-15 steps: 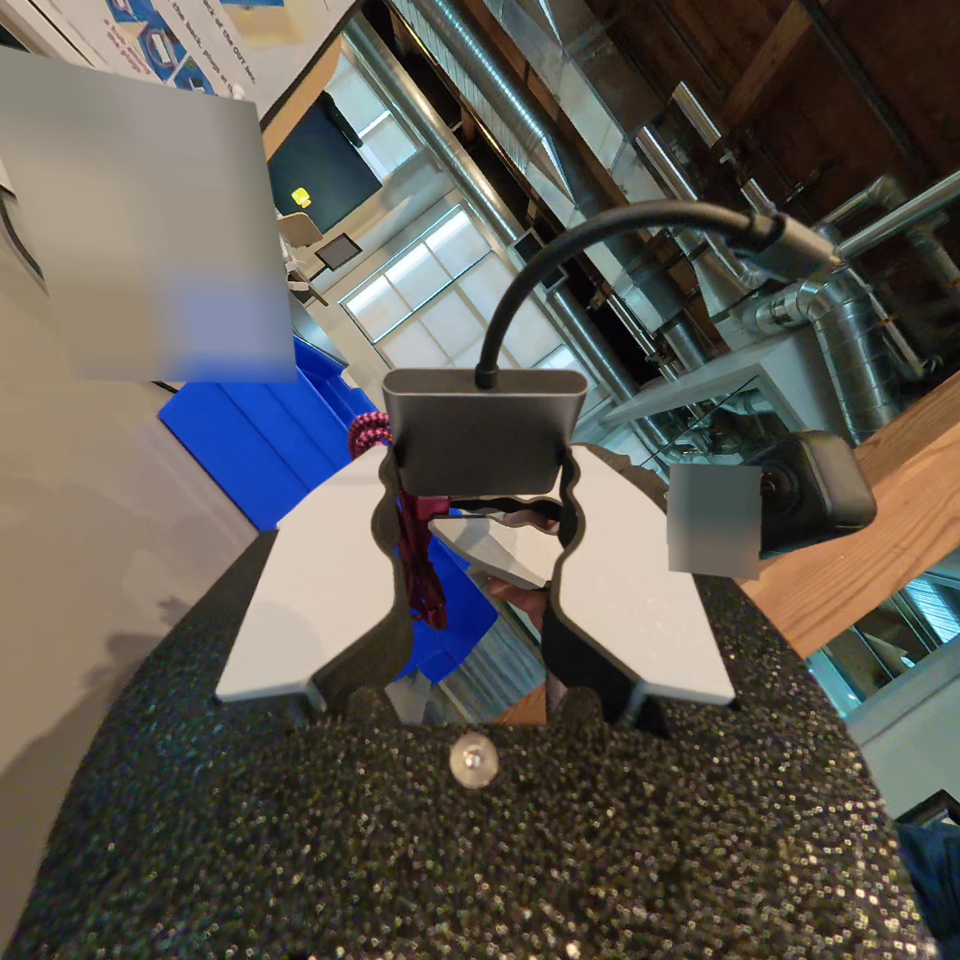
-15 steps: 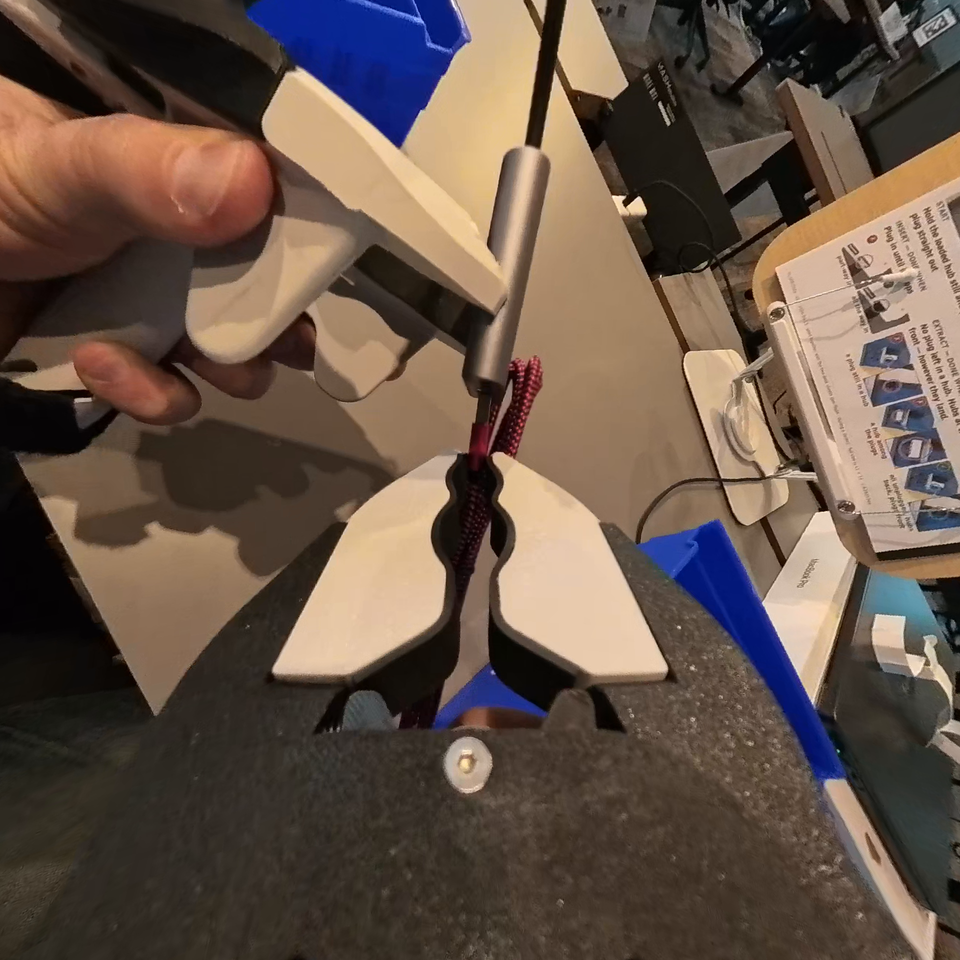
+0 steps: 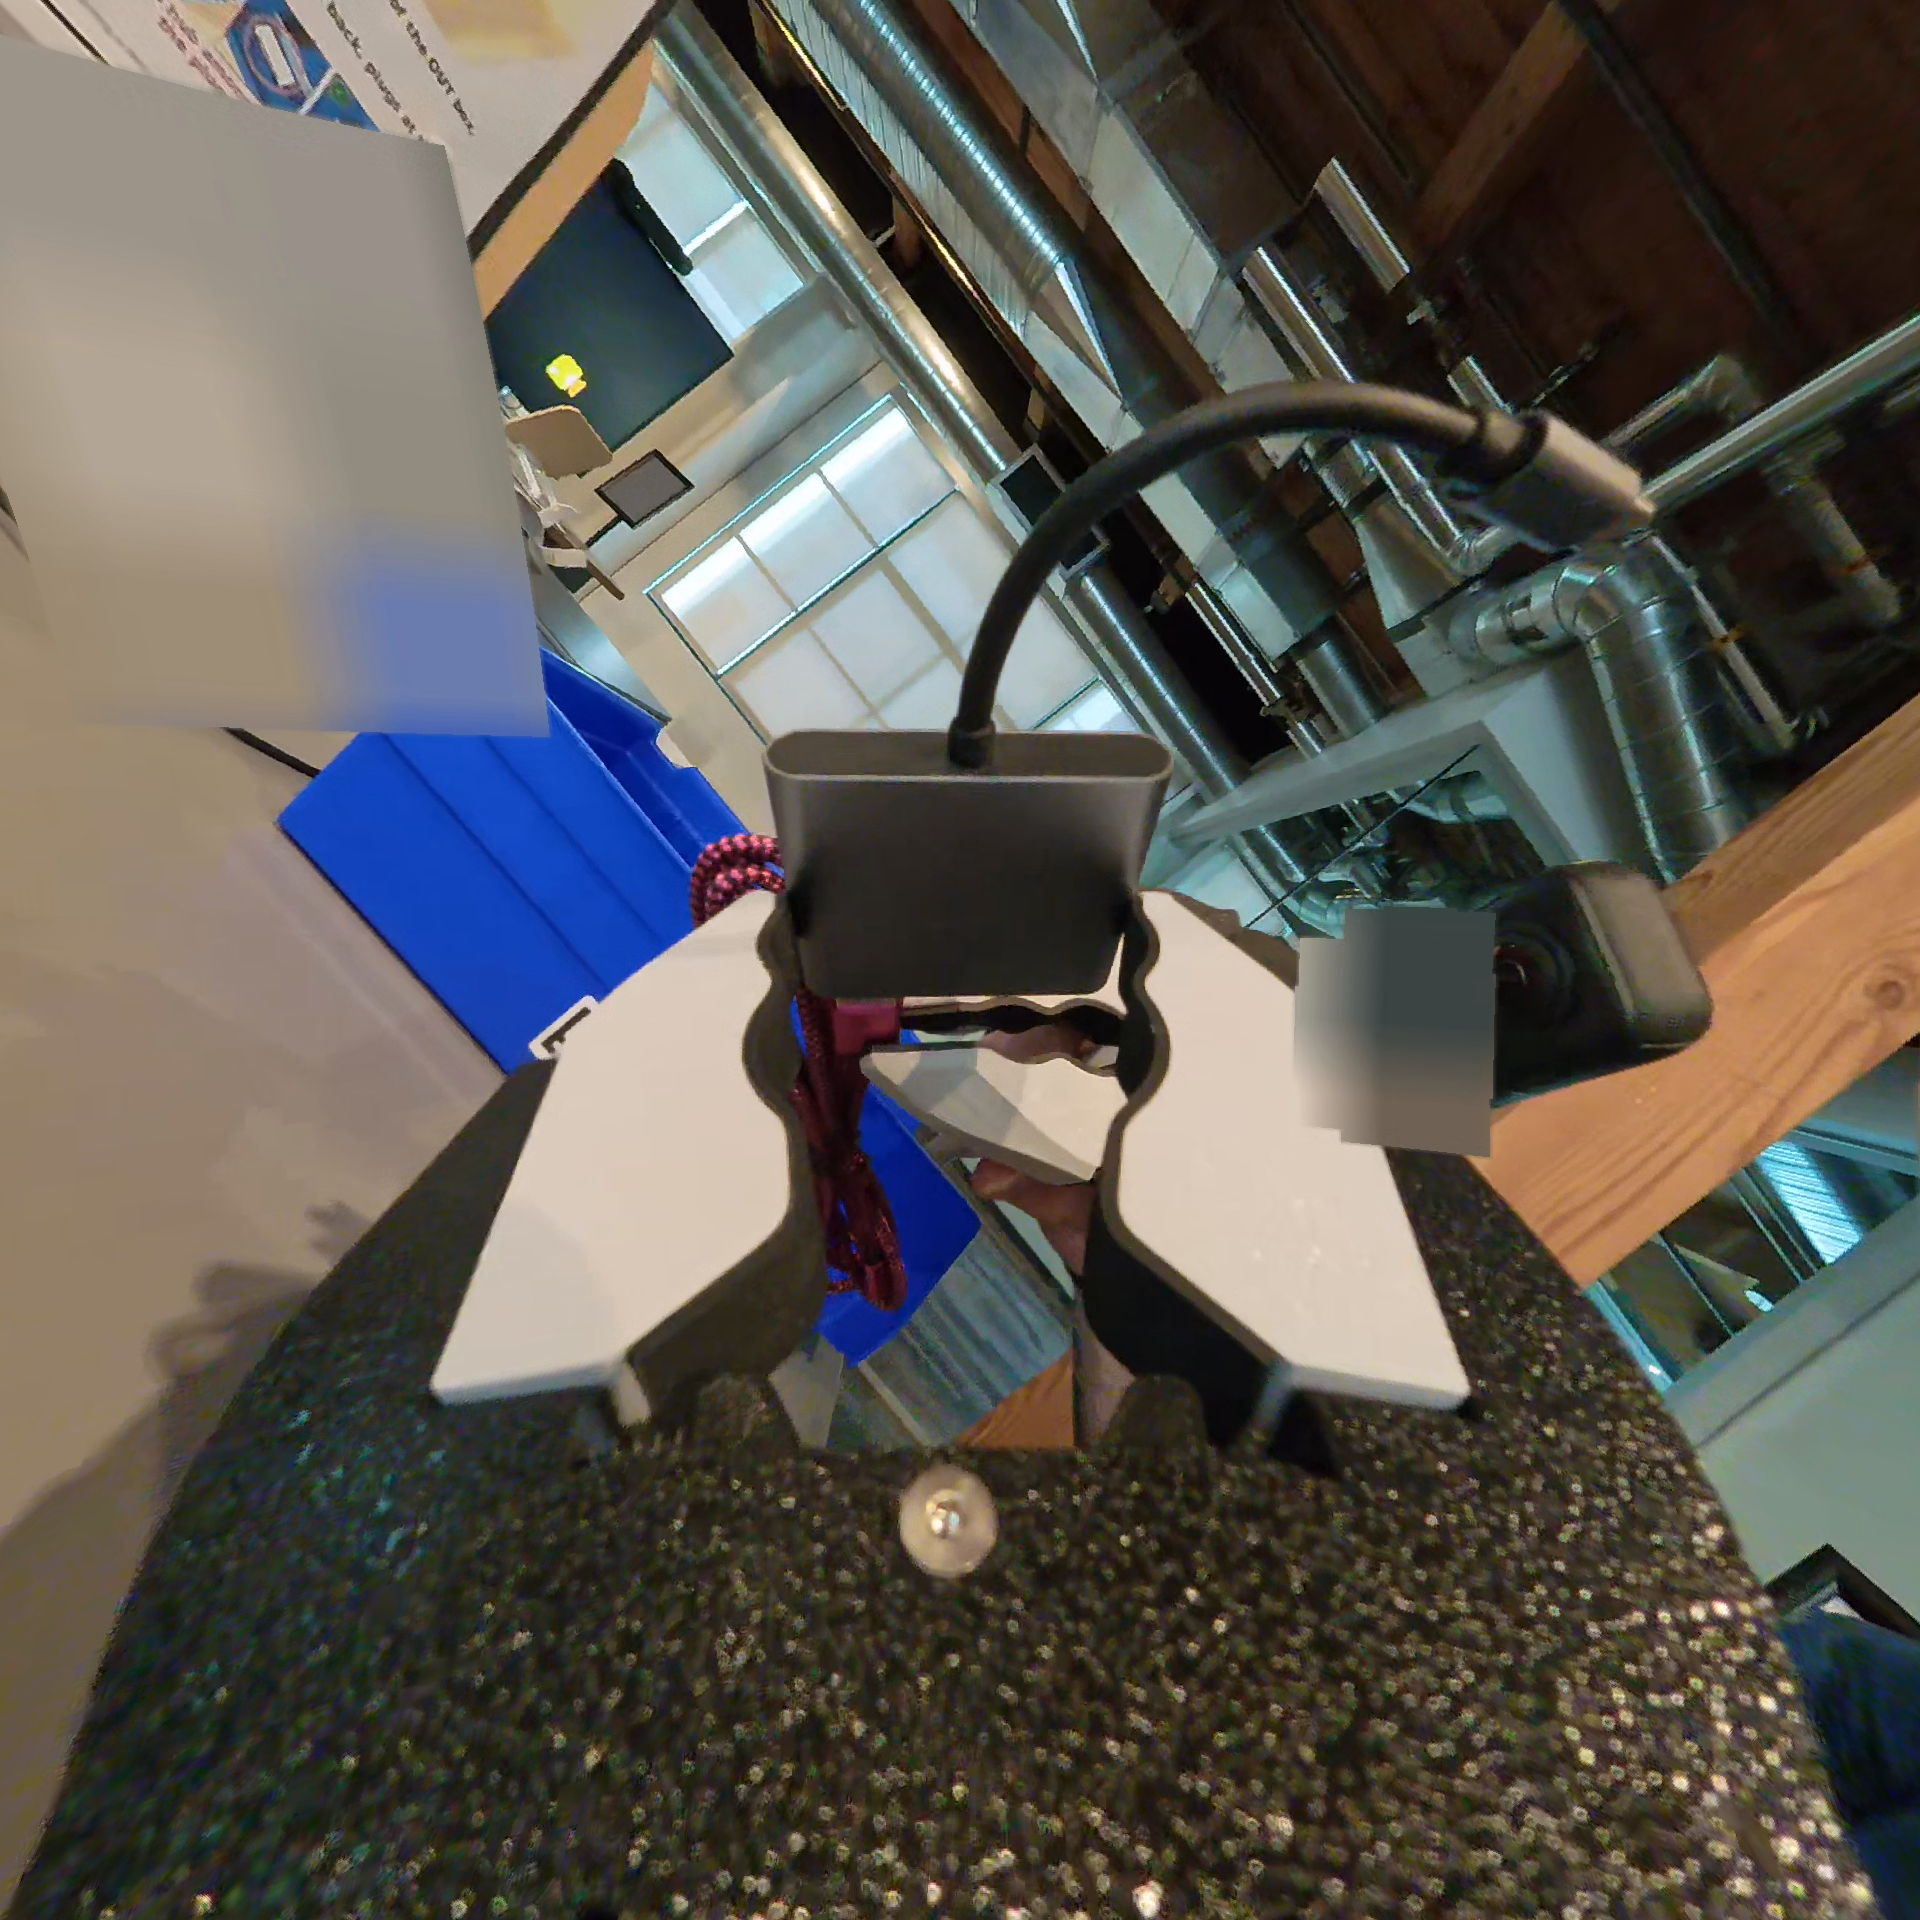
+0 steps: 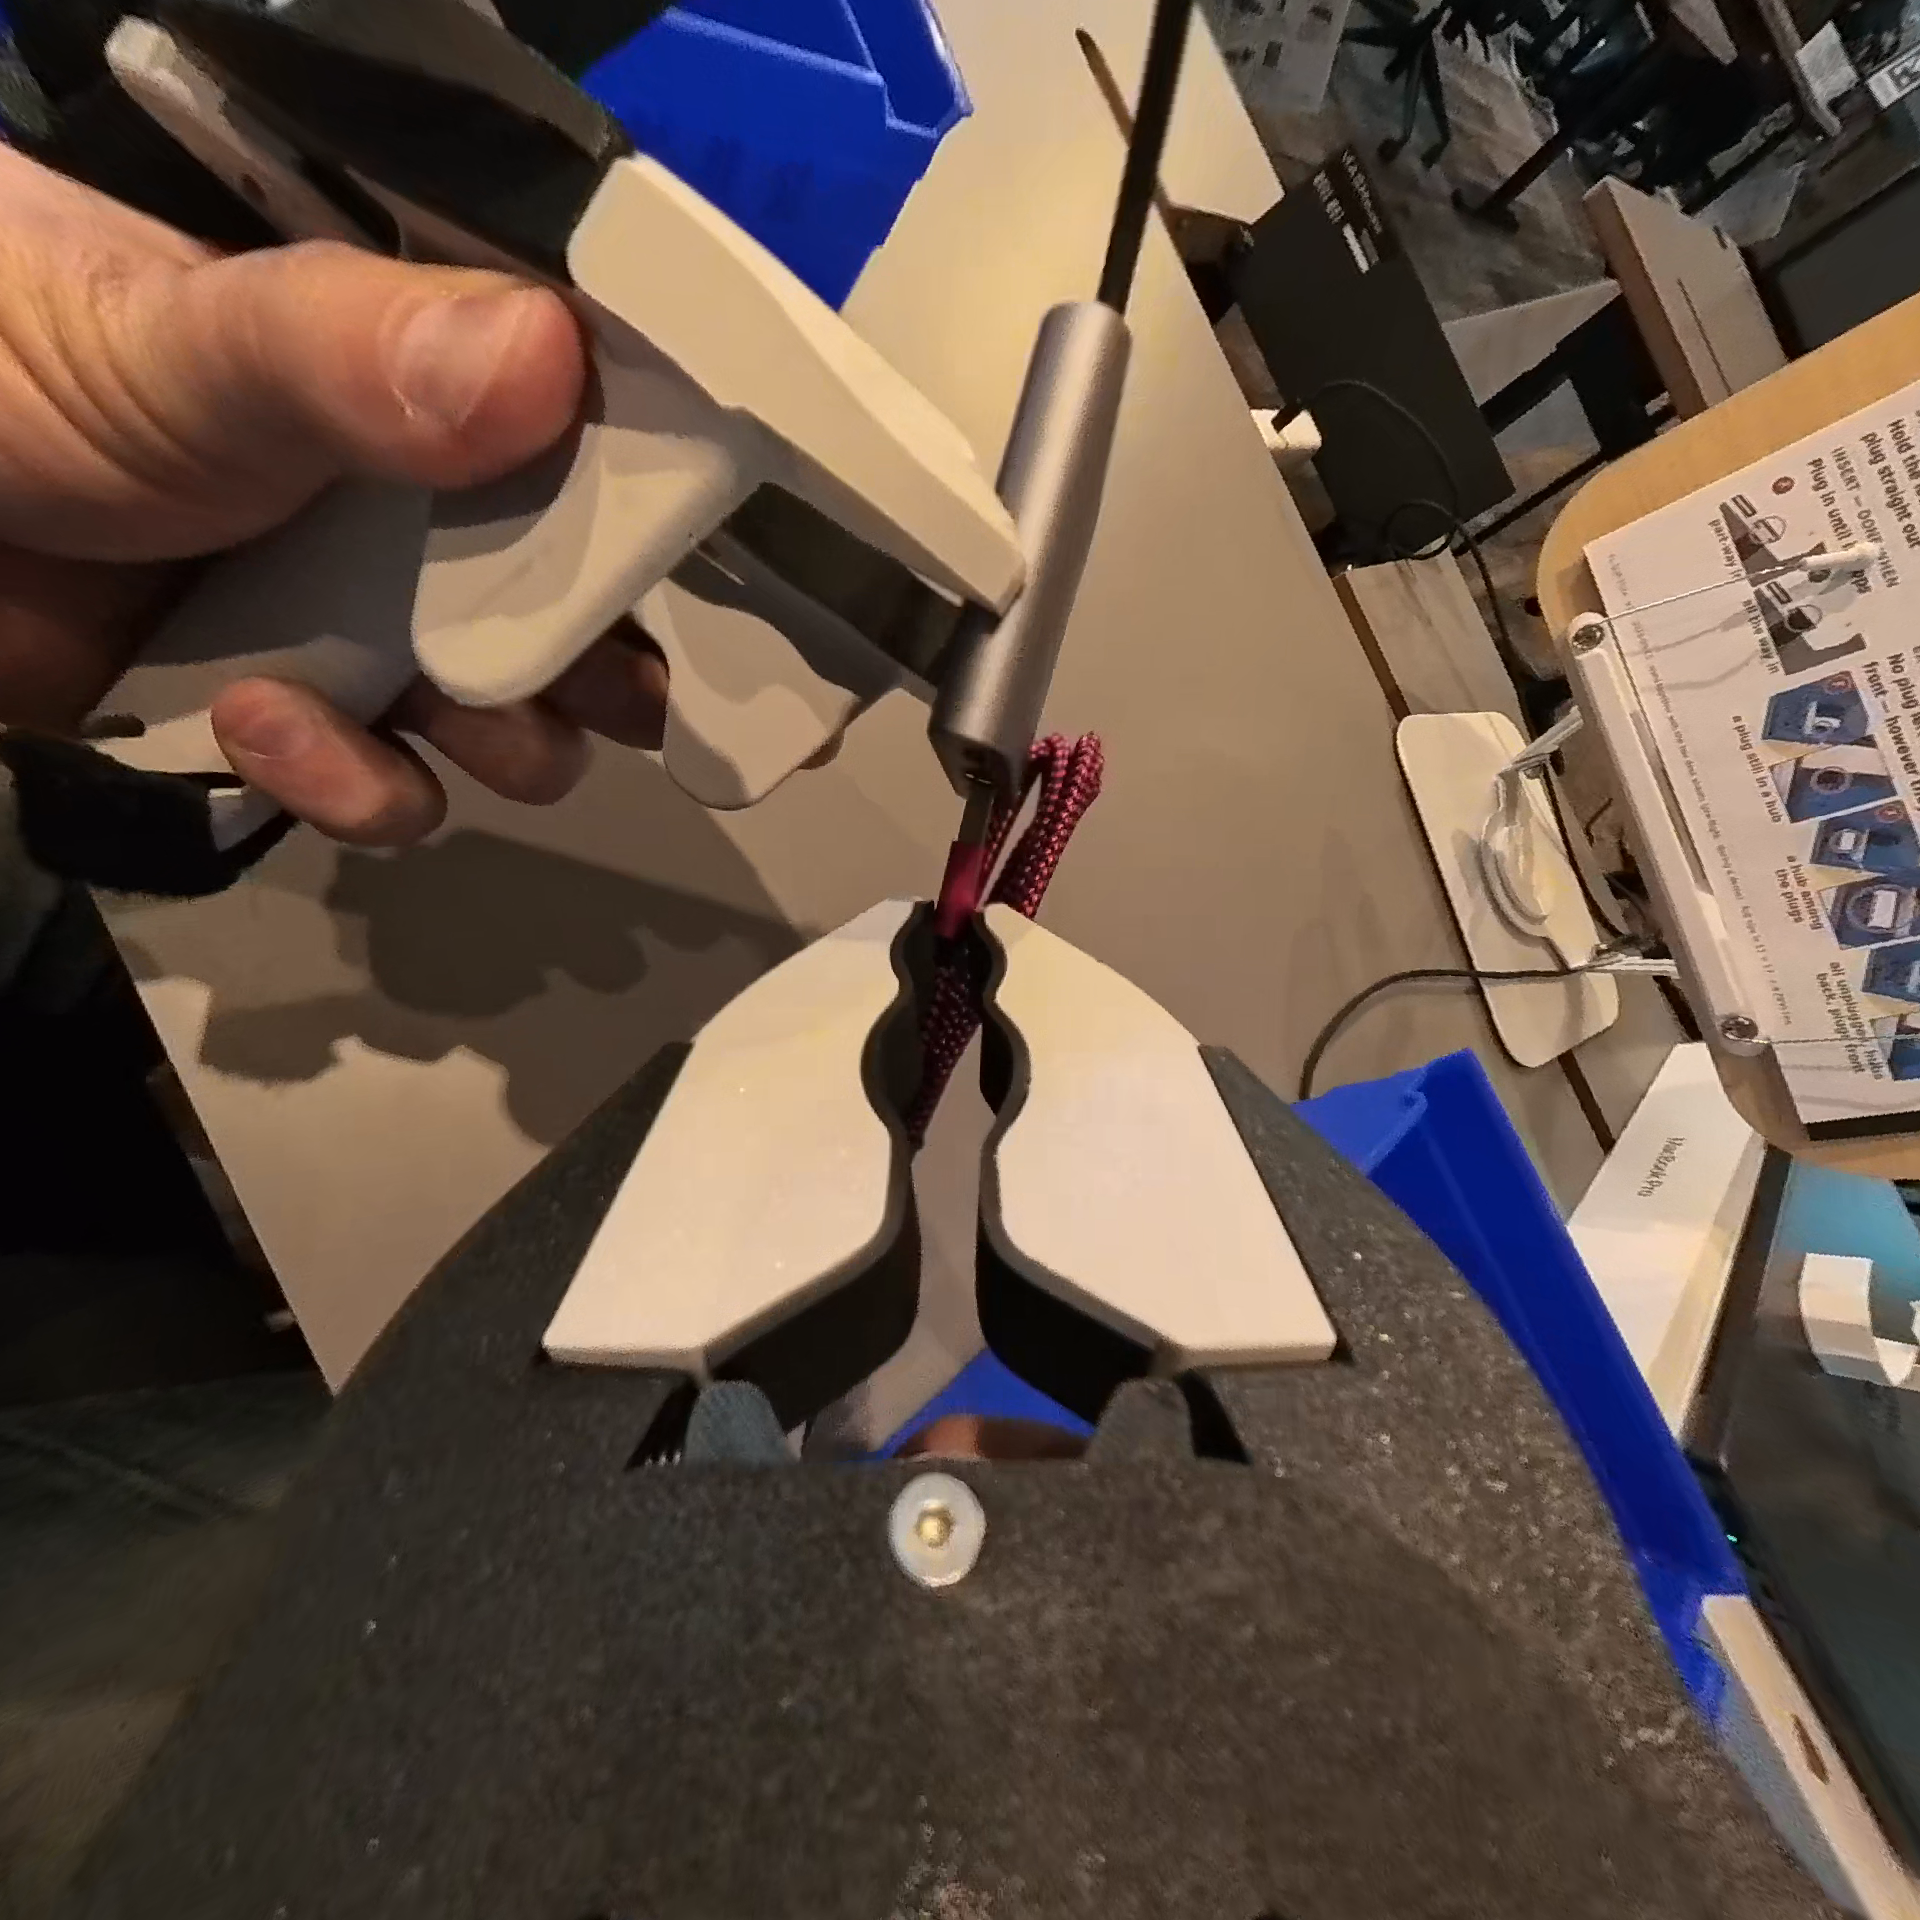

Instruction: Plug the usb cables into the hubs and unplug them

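My left gripper [image 3: 961,920] is shut on a grey USB hub [image 3: 961,862] and holds it in the air by its sides. The hub's black cable [image 3: 1091,499] arcs up to the right. In the right wrist view the hub [image 4: 1049,540] shows edge-on, held by the left gripper [image 4: 810,488]. My right gripper [image 4: 948,914] is shut on the maroon plug [image 4: 961,878] of a red braided USB cable [image 4: 1049,821]. The plug's metal tip [image 4: 977,816] meets the hub's lower end. How deep it sits I cannot tell. The plug [image 3: 868,1023] and cable [image 3: 842,1164] also show under the hub.
A person's hand [image 4: 260,416] grips the left gripper. Blue bins [image 3: 499,862] [image 4: 1455,1226] stand on the beige table [image 4: 1174,779]. An instruction sheet on a wooden board [image 4: 1766,748], a white box [image 4: 1673,1195] and a white pad [image 4: 1496,862] are at the right. Spacing between my two grippers at the tips: around 4 centimetres.
Both grips hold. In the left wrist view the maroon plug now shows just below the hub, where before only the braided cable showed. Otherwise very little has moved.
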Available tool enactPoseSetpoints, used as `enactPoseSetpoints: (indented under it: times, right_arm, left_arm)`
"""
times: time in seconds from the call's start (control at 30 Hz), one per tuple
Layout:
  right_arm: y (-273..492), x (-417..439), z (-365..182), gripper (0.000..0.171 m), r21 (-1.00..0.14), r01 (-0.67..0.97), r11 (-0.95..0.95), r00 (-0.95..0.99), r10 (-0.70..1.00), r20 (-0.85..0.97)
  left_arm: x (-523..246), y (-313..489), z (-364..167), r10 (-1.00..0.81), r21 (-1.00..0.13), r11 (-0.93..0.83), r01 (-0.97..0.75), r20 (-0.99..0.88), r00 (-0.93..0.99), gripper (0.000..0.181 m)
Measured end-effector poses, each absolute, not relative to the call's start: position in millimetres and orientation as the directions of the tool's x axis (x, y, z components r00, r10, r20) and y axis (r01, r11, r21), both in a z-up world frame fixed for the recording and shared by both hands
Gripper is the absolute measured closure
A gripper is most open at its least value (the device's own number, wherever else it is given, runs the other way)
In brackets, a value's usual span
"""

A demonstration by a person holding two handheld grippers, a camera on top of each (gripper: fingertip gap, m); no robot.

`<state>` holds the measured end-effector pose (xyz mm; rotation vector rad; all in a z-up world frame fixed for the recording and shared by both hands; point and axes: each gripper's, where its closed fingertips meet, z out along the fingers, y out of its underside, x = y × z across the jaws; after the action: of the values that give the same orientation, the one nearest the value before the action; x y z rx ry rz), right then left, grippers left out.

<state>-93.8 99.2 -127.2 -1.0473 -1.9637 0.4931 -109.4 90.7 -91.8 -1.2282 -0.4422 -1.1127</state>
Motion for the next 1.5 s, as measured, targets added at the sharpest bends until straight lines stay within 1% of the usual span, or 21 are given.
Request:
enactPoseSetpoints:
  times: [0.13, 0.3, 0.33, 0.37, 0.5, 0.67, 0.77, 0.87, 1.1, 1.2, 1.33, 1.5]
  right_arm:
    - [96, -95, -122, 0.166, -0.704, 0.459, 0.542, -0.288, 0.840, 0.460]
    - [97, -94, -118, 0.166, -0.724, 0.445, 0.526, -0.275, 0.850, 0.449]
    - [96, -94, -117, 0.166, -0.739, 0.441, 0.509, -0.274, 0.861, 0.429]
    - [94, -94, -115, 0.166, -0.760, 0.429, 0.487, -0.279, 0.872, 0.401]
    - [94, -93, -113, 0.165, -0.783, 0.417, 0.462, -0.279, 0.884, 0.374]
    - [93, -93, -111, 0.166, -0.824, 0.400, 0.402, -0.285, 0.908, 0.306]
    - [92, -93, -106, 0.166, -0.857, 0.377, 0.352, -0.288, 0.924, 0.253]
    - [90, -93, -99, 0.166, -0.889, 0.346, 0.298, -0.299, 0.934, 0.197]
    - [78, -91, -89, 0.166, -0.935, 0.294, 0.196, -0.361, 0.929, 0.081]
    - [70, -91, -88, 0.166, -0.946, 0.287, 0.148, -0.399, 0.917, 0.023]
    - [62, -93, -86, 0.166, -0.956, 0.279, 0.088, -0.435, 0.899, -0.044]
    - [56, -95, -84, 0.166, -0.961, 0.275, 0.031, -0.463, 0.880, -0.104]
  left_arm:
    - [-111, 88, -87, -0.453, -0.499, -0.052, 0.865, 0.784, 0.425, 0.121]
    - [-113, 87, -84, -0.491, -0.457, -0.046, 0.888, 0.785, 0.378, 0.122]
    - [-114, 86, -84, -0.495, -0.456, -0.040, 0.889, 0.782, 0.379, 0.125]
    - [-114, 86, -83, -0.499, -0.453, -0.031, 0.891, 0.779, 0.379, 0.132]
    - [-114, 85, -82, -0.512, -0.451, -0.021, 0.892, 0.771, 0.378, 0.141]
    - [-116, 83, -79, -0.530, -0.446, -0.005, 0.895, 0.760, 0.376, 0.135]
    - [-117, 79, -70, -0.578, -0.413, 0.008, 0.911, 0.742, 0.341, 0.126]
    - [-120, 75, -66, -0.618, -0.374, 0.022, 0.927, 0.724, 0.306, 0.121]
    - [-126, 68, -59, -0.692, -0.305, 0.083, 0.949, 0.667, 0.275, 0.119]
    - [-126, 62, -53, -0.726, -0.303, 0.129, 0.944, 0.619, 0.298, 0.124]
    - [-124, 54, -47, -0.755, -0.304, 0.195, 0.932, 0.559, 0.341, 0.134]
    - [-123, 50, -44, -0.742, -0.330, 0.269, 0.905, 0.528, 0.414, 0.153]
